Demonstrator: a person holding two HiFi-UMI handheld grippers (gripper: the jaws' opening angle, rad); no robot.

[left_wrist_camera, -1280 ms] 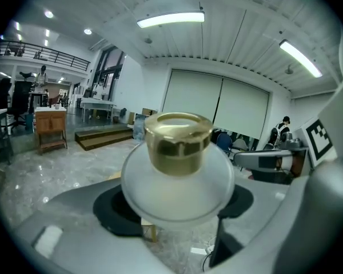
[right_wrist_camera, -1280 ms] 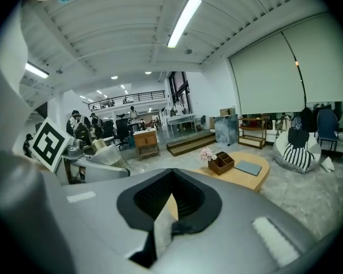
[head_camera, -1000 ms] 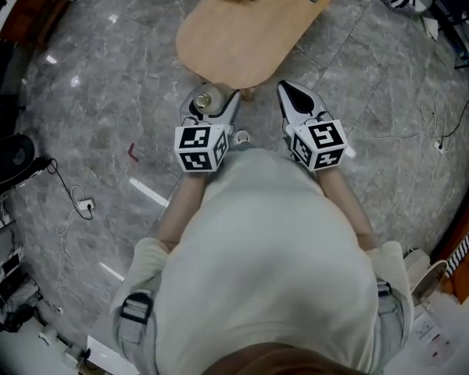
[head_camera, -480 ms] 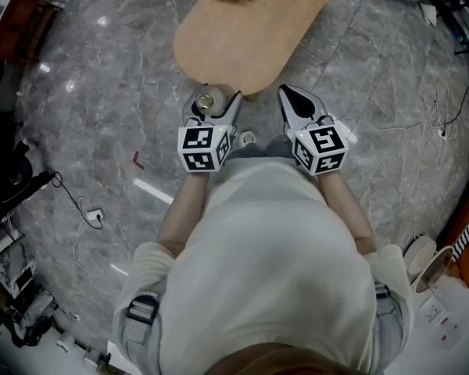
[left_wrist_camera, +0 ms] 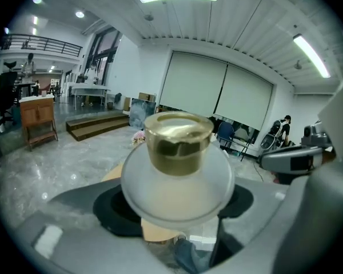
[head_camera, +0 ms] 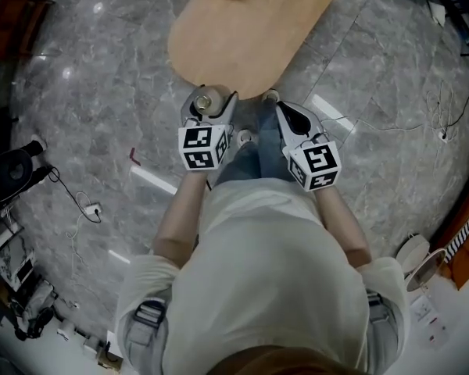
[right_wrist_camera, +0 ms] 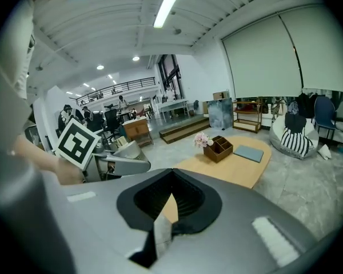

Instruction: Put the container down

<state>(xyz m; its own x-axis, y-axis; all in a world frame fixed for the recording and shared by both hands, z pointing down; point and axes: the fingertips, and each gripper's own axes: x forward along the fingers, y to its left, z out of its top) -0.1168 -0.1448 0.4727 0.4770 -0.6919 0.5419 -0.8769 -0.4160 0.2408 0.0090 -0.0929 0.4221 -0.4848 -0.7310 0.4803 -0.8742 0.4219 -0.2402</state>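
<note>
The only print that shows is the black-and-white square markers on the left cube (head_camera: 199, 148) and the right cube (head_camera: 313, 166); the container (left_wrist_camera: 177, 173) shows a plain frosted white body and a bare gold lid (left_wrist_camera: 178, 137).

The left gripper (head_camera: 211, 98) has its jaws spread wide around the container's round body and clamps it on both sides, lid up. It holds the container in the air over the grey marbled floor (head_camera: 102, 76), just short of the near end of the oval wooden tabletop (head_camera: 242, 37). The right gripper (head_camera: 285, 109) is closed, tips together with nothing between them. It sits beside the left one (the left gripper and its marker cube show at the edge of the right gripper view).

Against a second ago, the left gripper and container sit almost where they were in the head view. The right cube has dropped lower and a little leftward. The tabletop's near end has drifted left, and a jeans leg (head_camera: 254, 151) now shows between the two grippers.
</note>
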